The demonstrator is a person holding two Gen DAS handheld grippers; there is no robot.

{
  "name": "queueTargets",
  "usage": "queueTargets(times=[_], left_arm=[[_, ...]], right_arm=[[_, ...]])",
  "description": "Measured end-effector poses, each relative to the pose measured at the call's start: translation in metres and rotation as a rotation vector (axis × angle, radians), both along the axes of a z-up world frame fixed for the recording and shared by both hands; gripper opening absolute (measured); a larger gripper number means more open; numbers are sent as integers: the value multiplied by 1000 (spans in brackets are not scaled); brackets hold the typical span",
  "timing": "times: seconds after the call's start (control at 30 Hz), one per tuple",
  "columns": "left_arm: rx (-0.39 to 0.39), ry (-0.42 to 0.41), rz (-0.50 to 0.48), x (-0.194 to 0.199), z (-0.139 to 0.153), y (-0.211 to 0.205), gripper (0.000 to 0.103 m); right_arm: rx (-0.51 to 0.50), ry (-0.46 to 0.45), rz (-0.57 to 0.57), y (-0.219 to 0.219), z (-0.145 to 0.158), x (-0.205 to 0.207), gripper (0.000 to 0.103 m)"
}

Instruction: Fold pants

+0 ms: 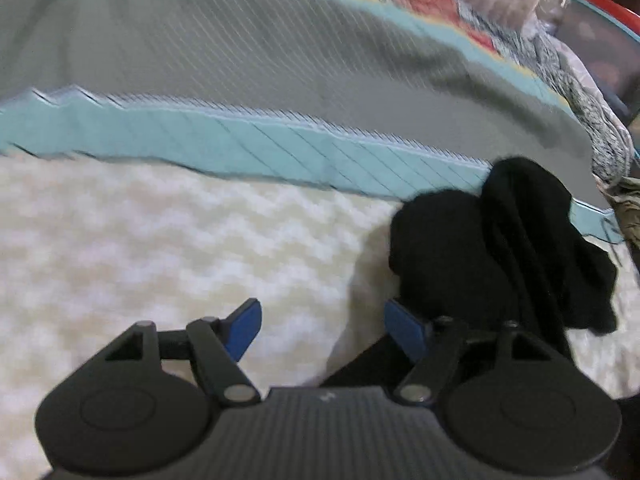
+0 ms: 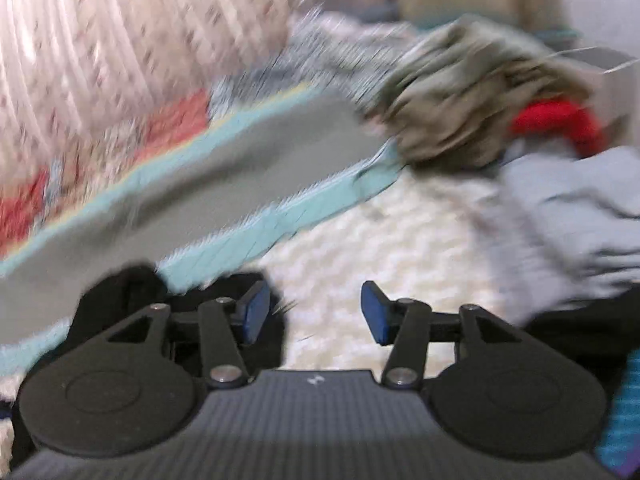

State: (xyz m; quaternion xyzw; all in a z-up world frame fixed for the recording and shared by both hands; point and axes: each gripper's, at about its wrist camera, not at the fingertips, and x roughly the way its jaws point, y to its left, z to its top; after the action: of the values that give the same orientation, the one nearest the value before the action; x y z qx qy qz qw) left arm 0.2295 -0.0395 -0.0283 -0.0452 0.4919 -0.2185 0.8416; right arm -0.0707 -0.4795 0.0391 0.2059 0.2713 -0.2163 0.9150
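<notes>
Pants (image 1: 500, 248) — black and bunched in a heap — lay on the cream textured bedcover (image 1: 160, 248), at about three o'clock from the left gripper (image 1: 322, 330) in the left wrist view. That gripper's blue-padded jaws stood apart with nothing between them; the pad at three o'clock sat just beside the heap's near edge, though whether it touched I could not tell. Beyond, at twelve o'clock, ran a grey cloth with a teal border (image 1: 280, 80). In the blurred right wrist view the right gripper (image 2: 316, 312) was likewise spread and empty over the bedcover, black fabric showing at nine o'clock behind its pad — a tan crumpled garment (image 2: 460, 100) lay at one o'clock, a pale grey one (image 2: 572, 208) at three.
</notes>
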Motion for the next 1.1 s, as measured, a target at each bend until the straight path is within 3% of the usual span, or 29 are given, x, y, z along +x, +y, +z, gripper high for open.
queueTargets(times=[0.03,0.07,0.1,0.13,0.23,0.27,0.3,0.33,0.4,0.57,0.7,0.73,0.77,0.8,0.87,0.93,1.0,1.03,1.07,1.1], left_arm=[[-13,21,-22,0,-5,-11,67],[-6,18,-44,-3,-8,-23,52],[2,5,-75,-8,-8,-33,17],[9,-11,-112,-15,-6,-44,3],[96,-138,-85,-40,7,-53,2],[100,-168,-55,-44,13,-47,2],[85,-190,-10,-45,22,-33,2],[77,-208,38,-44,33,-16,2],[73,-281,163,-45,60,27,2],[17,-361,398,-60,112,131,2],[56,-323,333,-67,105,127,3],[66,-306,292,-68,98,114,6],[66,-286,246,-66,90,100,19],[65,-267,198,-59,85,80,40],[69,-236,118,-52,69,43,64],[66,-193,22,-44,54,5,69],[87,-154,-70,-32,38,-28,101],[111,-153,-87,-25,29,-40,99],[147,-138,-98,-19,18,-55,77],[166,-96,-119,-13,8,-68,23]], right_arm=[[-14,39,20,3,-9,18,54],[-21,69,43,8,-18,34,55],[-20,96,60,9,-27,49,56],[-18,128,75,12,-38,68,61],[38,212,148,18,-68,102,57],[-18,224,136,26,-71,108,33],[-93,236,140,36,-67,111,29],[-122,224,164,40,-56,111,28],[-136,102,146,38,-25,94,28],[-277,-155,-52,14,51,14,27],[-444,-127,-377,-20,64,-46,28],[-466,-91,-474,-33,63,-59,28],[-465,-60,-534,-42,58,-69,28],[-435,-24,-582,-52,54,-79,28],[-299,26,-594,-77,43,-95,29],[-235,36,-580,-82,32,-106,30],[-253,50,-562,-68,21,-104,31],[-253,55,-547,-64,17,-100,31],[-246,55,-531,-61,15,-97,28],[-241,57,-519,-60,14,-100,27]])
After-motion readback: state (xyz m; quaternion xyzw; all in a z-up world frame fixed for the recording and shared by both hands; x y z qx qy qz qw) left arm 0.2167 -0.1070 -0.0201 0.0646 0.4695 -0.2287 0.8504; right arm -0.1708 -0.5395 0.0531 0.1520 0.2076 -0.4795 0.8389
